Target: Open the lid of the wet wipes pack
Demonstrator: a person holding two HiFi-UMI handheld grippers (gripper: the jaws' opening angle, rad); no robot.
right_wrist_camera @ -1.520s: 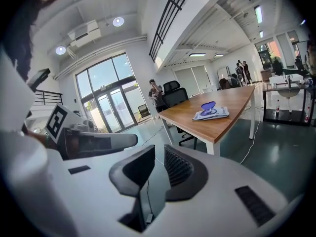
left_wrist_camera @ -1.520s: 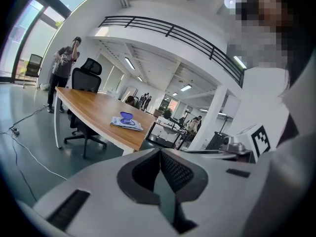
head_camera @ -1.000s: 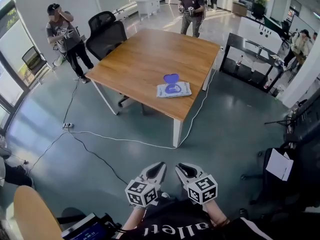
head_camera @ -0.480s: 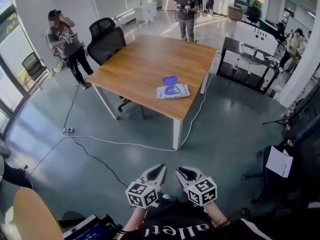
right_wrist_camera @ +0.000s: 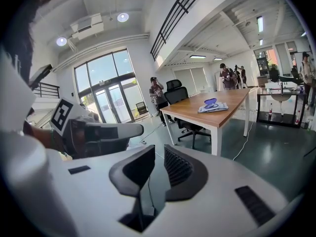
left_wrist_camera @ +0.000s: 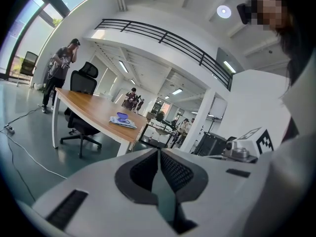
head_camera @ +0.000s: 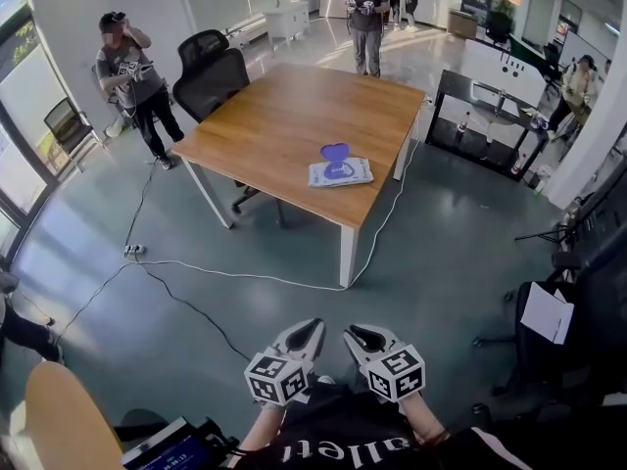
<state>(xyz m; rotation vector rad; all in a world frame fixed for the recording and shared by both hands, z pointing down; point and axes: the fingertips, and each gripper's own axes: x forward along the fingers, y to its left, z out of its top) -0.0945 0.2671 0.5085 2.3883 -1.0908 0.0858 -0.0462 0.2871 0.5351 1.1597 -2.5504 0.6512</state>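
Observation:
The wet wipes pack (head_camera: pixel 340 173) lies flat near the front edge of the wooden table (head_camera: pixel 284 116), across the floor from me. Its purple lid (head_camera: pixel 335 152) stands raised at the pack's far side. The pack (left_wrist_camera: pixel 122 121) shows small in the left gripper view, and the pack (right_wrist_camera: pixel 213 107) shows small in the right gripper view too. My left gripper (head_camera: pixel 315 327) and right gripper (head_camera: pixel 351 329) are held side by side close to my body, far from the table. The left gripper (left_wrist_camera: pixel 159 152) is shut with nothing in it. The right gripper (right_wrist_camera: pixel 159 148) is also shut and holds nothing.
A black office chair (head_camera: pixel 211 71) stands at the table's far left. One person (head_camera: pixel 132 71) stands left of it, another person (head_camera: pixel 364 13) beyond the table. A white cable (head_camera: pixel 245 277) crosses the floor. A black side table (head_camera: pixel 490 116) is at the right.
Both grippers stay where they were, near my body. The view has shifted slightly, and the person at the left has moved a little.

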